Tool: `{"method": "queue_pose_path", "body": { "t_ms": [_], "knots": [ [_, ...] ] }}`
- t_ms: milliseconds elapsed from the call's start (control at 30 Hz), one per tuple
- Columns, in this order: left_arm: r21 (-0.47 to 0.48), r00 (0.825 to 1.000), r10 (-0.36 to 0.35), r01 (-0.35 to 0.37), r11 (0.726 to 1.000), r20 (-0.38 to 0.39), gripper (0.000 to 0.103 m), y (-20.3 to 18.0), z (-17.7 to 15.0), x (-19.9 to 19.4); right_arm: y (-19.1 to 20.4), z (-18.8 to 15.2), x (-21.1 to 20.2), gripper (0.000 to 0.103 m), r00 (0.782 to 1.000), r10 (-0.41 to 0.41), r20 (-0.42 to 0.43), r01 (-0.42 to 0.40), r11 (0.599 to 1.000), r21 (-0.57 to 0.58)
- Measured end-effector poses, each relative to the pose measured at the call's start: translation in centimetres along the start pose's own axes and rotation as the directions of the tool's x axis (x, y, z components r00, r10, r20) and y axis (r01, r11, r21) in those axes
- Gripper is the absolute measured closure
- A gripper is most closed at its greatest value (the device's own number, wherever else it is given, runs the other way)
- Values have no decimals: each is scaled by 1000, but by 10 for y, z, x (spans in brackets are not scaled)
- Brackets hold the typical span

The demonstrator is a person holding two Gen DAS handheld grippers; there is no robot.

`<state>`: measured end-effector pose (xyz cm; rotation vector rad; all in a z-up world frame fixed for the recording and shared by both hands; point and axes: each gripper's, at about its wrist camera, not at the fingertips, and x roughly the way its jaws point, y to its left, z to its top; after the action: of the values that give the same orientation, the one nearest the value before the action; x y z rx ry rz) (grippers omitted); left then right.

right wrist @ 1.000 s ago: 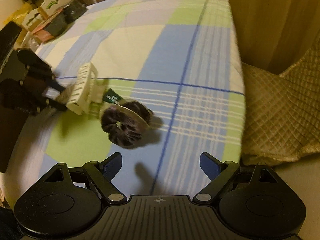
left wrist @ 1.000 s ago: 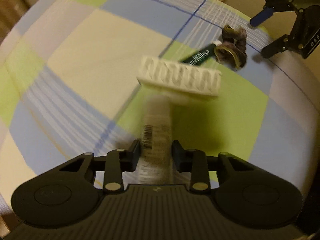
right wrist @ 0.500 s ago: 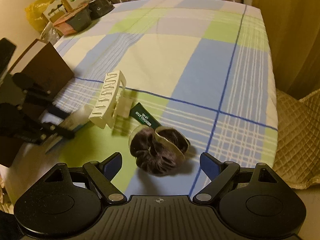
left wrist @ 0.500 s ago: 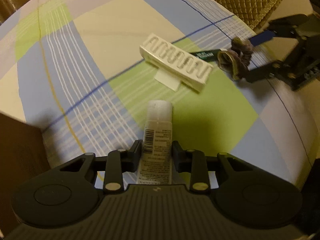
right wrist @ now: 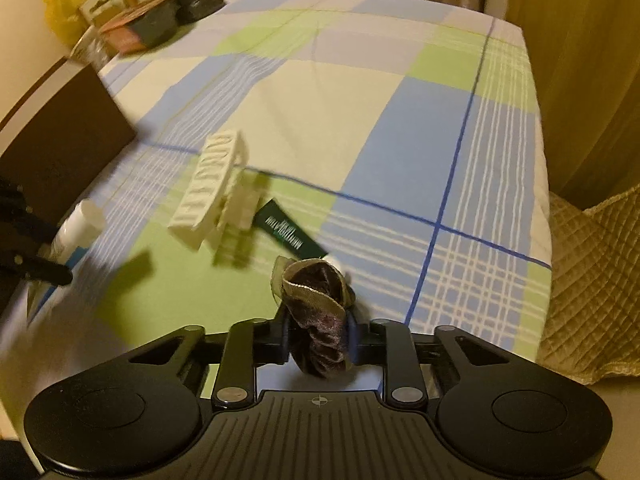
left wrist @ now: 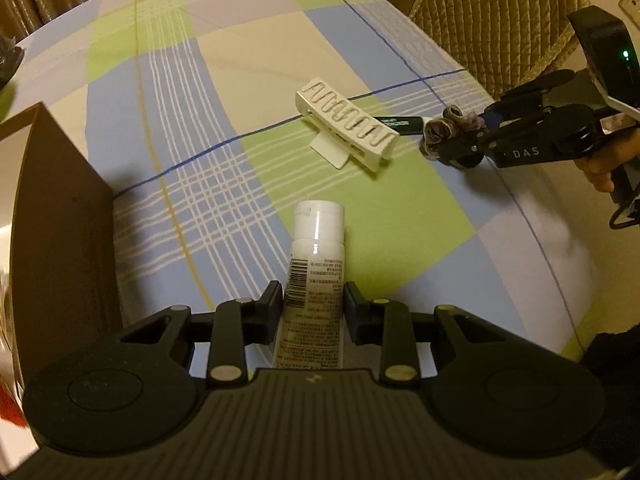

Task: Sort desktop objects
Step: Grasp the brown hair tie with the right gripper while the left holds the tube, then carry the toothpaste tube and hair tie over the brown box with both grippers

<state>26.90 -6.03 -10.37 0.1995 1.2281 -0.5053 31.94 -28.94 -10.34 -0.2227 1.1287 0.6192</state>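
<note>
Right gripper (right wrist: 316, 330) hides the scrunchie's (right wrist: 318, 300) lower half.

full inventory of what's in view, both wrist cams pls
white bottle: 1, white with barcode label, clamped in the left tool
scrunchie: 1, dark purple with gold trim, clamped in the right tool
hair claw clip: 1, cream, lying mid-table on the cloth
dark green tube: 1, dark green with white print, on the cloth beside the clip
brown box: 1, dark brown, at the table's left edge
tablecloth: 1, blue, green and cream checks, covers the table
packages and containers: several, mixed colours, far left corner
quilted cushion: 1, tan, right of the table
left tool: 1, black, shut
right tool: 1, black, shut
hand: 1, on the right tool's handle
</note>
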Motion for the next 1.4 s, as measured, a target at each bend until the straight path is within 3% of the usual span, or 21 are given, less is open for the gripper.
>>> {"method": "queue_pose_path", "body": {
  "t_ms": [267,633,767,1033,1233,1400],
  "knots": [
    [-30,998,-12,13,999,57,75,-4,-24,-33,25,-11,-33,80,999,53,-6,-53,997,-48],
    [-71,985,27,-15,997,172,75,12,-61,-118,87,15,-64,80,986,163,41,-155,976,-155],
    [-117,976,68,-44,992,207,75,34,-75,-150,118,30,-65,80,978,204,47,-190,959,-210],
    [-208,943,236,-189,960,234,75,99,-100,-205,187,75,-70,80,955,282,90,-235,907,-349],
    [-243,924,324,-273,931,202,75,150,-109,-221,243,113,-69,80,930,352,106,-274,857,-437],
    [-243,923,349,-305,921,162,75,183,-120,-212,283,133,-52,80,921,386,61,-310,818,-484]
  ]
}}
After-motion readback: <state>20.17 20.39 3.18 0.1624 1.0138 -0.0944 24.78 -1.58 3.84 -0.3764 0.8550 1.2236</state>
